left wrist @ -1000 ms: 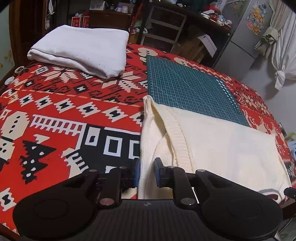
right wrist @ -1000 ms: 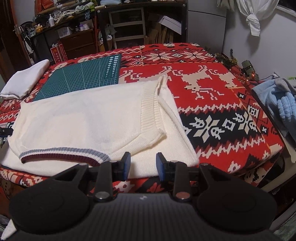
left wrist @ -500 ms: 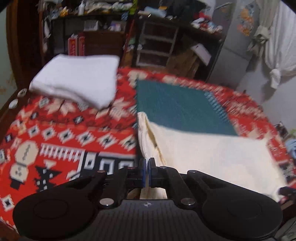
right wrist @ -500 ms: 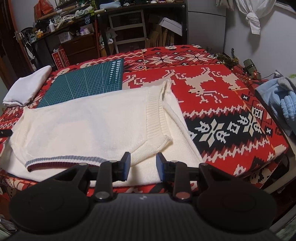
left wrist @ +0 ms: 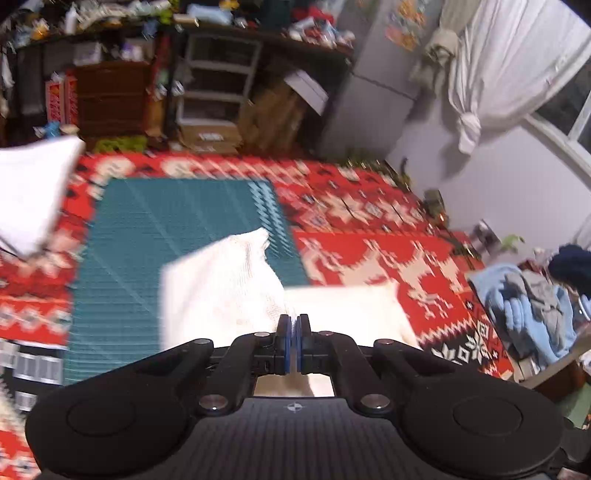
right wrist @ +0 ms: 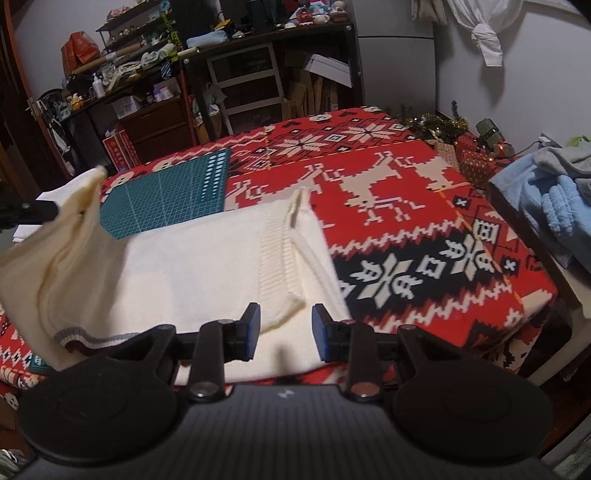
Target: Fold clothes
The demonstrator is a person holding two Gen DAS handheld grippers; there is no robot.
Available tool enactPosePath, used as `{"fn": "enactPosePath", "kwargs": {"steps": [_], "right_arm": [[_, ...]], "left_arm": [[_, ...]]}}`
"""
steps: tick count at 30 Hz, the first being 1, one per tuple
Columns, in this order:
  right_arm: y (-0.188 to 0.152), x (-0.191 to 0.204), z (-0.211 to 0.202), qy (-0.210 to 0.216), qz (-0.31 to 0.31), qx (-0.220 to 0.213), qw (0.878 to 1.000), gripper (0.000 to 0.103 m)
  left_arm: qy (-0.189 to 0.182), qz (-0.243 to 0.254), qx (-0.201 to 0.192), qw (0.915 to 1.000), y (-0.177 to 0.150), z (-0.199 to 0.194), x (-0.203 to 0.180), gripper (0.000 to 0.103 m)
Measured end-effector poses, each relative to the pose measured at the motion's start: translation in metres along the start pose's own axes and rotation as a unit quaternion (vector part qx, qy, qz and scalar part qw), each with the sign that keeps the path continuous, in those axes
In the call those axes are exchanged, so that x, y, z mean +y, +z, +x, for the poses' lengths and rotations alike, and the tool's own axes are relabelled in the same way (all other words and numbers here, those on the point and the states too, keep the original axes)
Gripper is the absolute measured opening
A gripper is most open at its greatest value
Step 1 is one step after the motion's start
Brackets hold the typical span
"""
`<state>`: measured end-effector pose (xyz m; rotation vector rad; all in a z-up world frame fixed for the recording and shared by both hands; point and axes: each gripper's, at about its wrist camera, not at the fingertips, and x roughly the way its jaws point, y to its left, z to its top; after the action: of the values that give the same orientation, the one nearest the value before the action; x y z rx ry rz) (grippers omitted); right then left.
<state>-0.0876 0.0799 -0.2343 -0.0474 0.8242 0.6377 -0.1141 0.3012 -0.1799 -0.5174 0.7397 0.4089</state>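
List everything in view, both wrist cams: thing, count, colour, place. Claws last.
knit sweater: 1, cream with striped hem, on the table, its left side lifted
tablecloth: 1, red with white and black reindeer and snowflake pattern, covering the table
cutting mat: 1, teal with grid, on the tablecloth, partly under the sweater
folded cloth: 1, white, far left of the table, blurred
blue fleece pile: 1, light blue and grey, right of the table
knotted curtain: 1, white, on the wall at upper right
shelves: several, dark, cluttered, behind the table
left claw: 1, black with blue pads, shut on the sweater's edge
right claw: 1, black with blue pads, open above the sweater's near edge
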Motion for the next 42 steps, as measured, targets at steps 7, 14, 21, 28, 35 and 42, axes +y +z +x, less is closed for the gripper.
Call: {"fn": "enactPosePath", "kwargs": {"steps": [7,14,21,28,35,42], "right_arm": [[0.005,-0.018,-0.007,-0.005,-0.003,-0.002,1.0,0.034],[0.01,0.006,-0.003,0.037,-0.018,-0.005,0.999,0.034],[0.006,0.054,0.021,0.132,-0.008,0.031,0.991,0.034],[-0.007,0.09,0.053,0.147,-0.008,0.088,0.985,0.016],[-0.022,0.097,0.036,0.129,-0.026,0.08,0.988,0.005],[-0.027,0.099,0.044,0.105,-0.034,0.09,0.99,0.006]], "left_arm": [[-0.006,-0.048,0.069,0.9964,-0.02,0.07,-0.006,0.004],[-0.073,-0.074,0.022,0.9944,-0.02,0.009,0.017,0.01],[-0.064,-0.067,0.029,0.9952,-0.043,-0.023,0.049,0.01],[-0.046,-0.065,0.058,0.9952,-0.075,-0.014,0.072,0.01],[-0.044,-0.052,0.073,0.995,-0.087,-0.007,0.077,0.01],[-0.055,-0.061,0.073,0.9939,-0.086,-0.016,0.081,0.012]]}}
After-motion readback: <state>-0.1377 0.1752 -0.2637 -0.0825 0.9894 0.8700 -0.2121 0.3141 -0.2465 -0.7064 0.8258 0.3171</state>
